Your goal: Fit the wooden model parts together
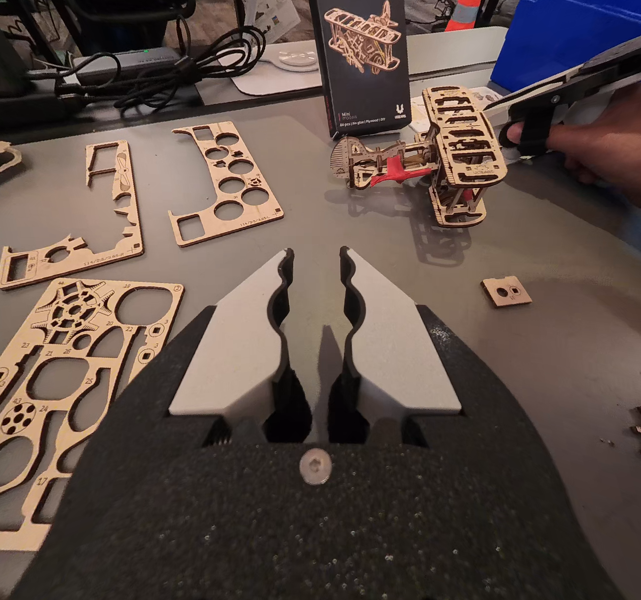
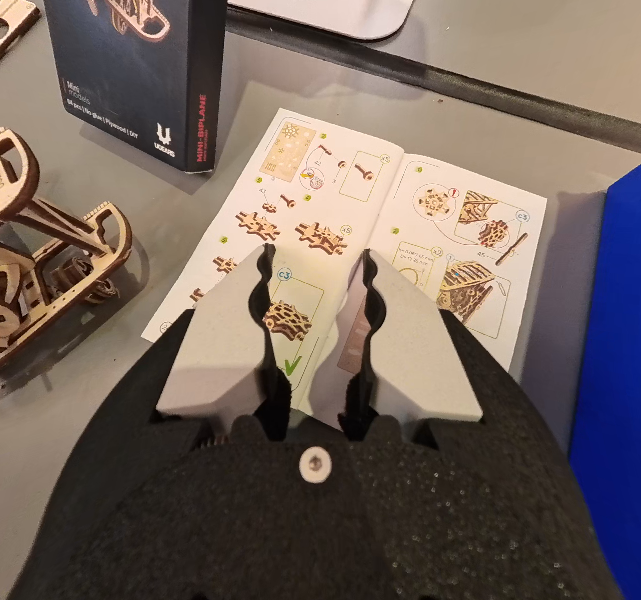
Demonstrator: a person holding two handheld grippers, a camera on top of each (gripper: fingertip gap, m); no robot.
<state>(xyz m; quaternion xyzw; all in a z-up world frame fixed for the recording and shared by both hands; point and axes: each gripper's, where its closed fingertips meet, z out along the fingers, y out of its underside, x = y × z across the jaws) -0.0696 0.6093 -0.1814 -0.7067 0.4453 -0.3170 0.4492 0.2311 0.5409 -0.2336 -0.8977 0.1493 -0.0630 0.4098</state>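
I have the grey matte tabletop (image 1: 381, 306) laid out in front of me, and neither tool is holding anything. My left gripper (image 1: 315, 254) hangs over bare table with its jaws a little apart and empty; my right gripper (image 2: 317, 250) hovers above the open white instruction booklet (image 2: 433, 184), jaws also apart and empty.

Going down in size: the tall black cardboard model box (image 1: 360, 49) stands upright at the back, and a blue plastic bin (image 1: 569, 28) sits at the far right. Three flat pale plywood part sheets lie to the left, the largest, with the gear-shaped cut-outs (image 1: 79, 358), nearest me; most of their slots are punched out already. The assembled pale wooden biplane model (image 1: 426, 164) rests right of centre with scraps of red tape (image 1: 392, 170) on its fuselage. Smallest is the little square plywood tab with two holes (image 1: 505, 291), lying loose and flat, well apart from the plane.

I judge the step in hand to be picking up that tab for fitting. Since it lies flat, I would bring the left jaws down steeply over one edge, close gently and lift it without sliding it away. The right tool should steady the biplane by a sturdy wing rib rather than the thin struts. I would press the tab in squarely, because the plywood could crack if forced at an angle.
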